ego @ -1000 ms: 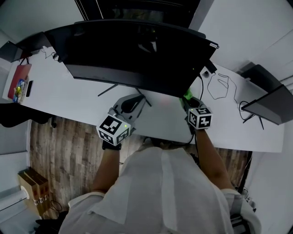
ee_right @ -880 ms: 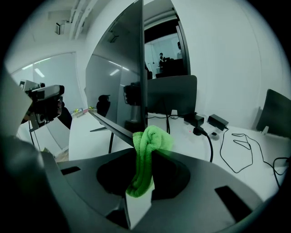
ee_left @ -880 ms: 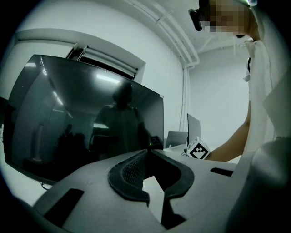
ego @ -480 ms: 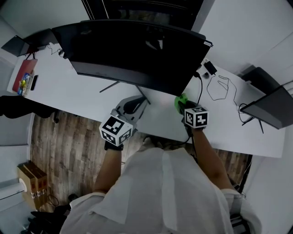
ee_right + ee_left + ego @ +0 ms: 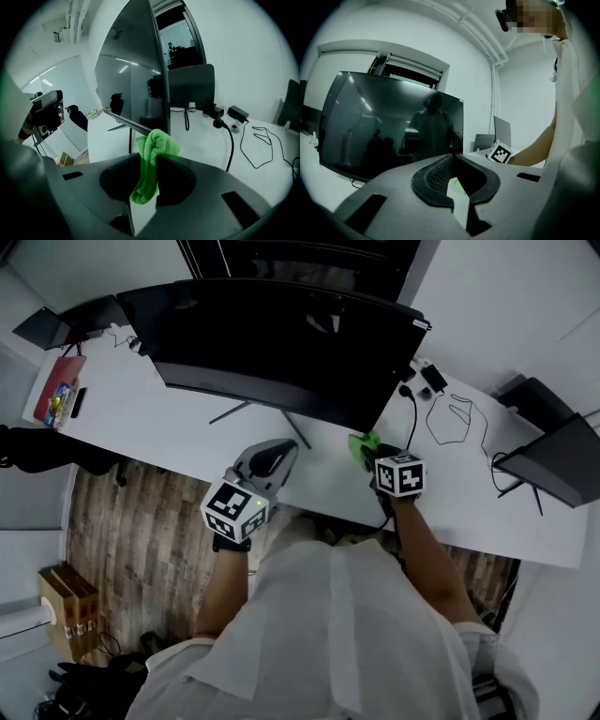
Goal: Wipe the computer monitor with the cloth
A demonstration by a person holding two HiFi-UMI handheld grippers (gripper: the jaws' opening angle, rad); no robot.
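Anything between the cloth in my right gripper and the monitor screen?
Nothing visible. The right gripper holds the green cloth just off the monitor's right end; only bare desk lies between.

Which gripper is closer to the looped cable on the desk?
Right. The right gripper, clamping the cloth, is just left of the cable; the left gripper is farther left, below the monitor.

The person wears a white short-sleeved shirt (image 5: 337, 615). The left gripper (image 5: 452, 158) has a pale grey shell and black ribbed pads (image 5: 435, 177). The right gripper (image 5: 154, 157) looks darker grey. Each bears a white cube (image 5: 399, 475) with black square markers.
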